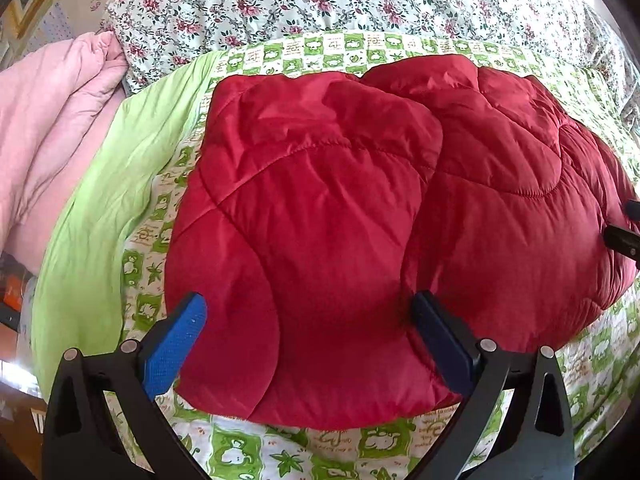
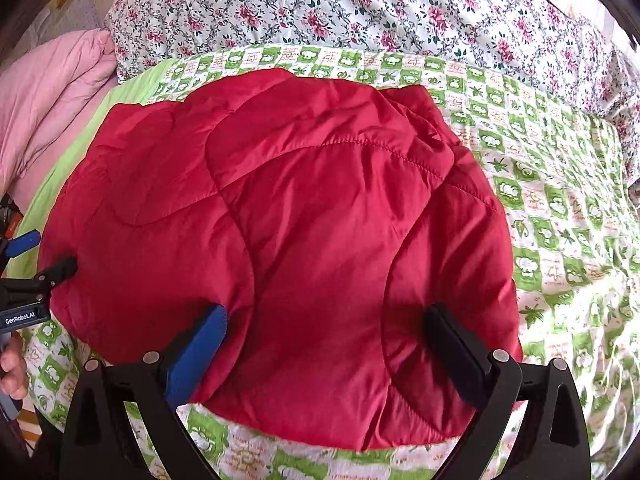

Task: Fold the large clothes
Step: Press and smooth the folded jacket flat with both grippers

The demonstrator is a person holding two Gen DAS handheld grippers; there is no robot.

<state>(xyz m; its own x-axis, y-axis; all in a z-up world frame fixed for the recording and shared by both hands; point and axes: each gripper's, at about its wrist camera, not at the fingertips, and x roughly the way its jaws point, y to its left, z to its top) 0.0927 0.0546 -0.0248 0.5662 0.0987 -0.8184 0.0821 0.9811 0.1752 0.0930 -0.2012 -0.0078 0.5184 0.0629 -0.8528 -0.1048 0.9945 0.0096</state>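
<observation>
Spread over a green-checked bedsheet [image 1: 360, 444], the red quilted jacket [image 1: 320, 208] is seen already folded into a compact bundle ahead of and partly between the parted, empty jaws of both the left gripper [image 1: 310, 312] and the right gripper [image 2: 326, 320], so little beyond a final tidy is judged left.

Home bedroom: a bed is seen, spread with green-checked sheet [image 2: 552, 184], floral quilt [image 2: 360, 4] and pink quilt [image 1: 48, 112] heaped behind.
</observation>
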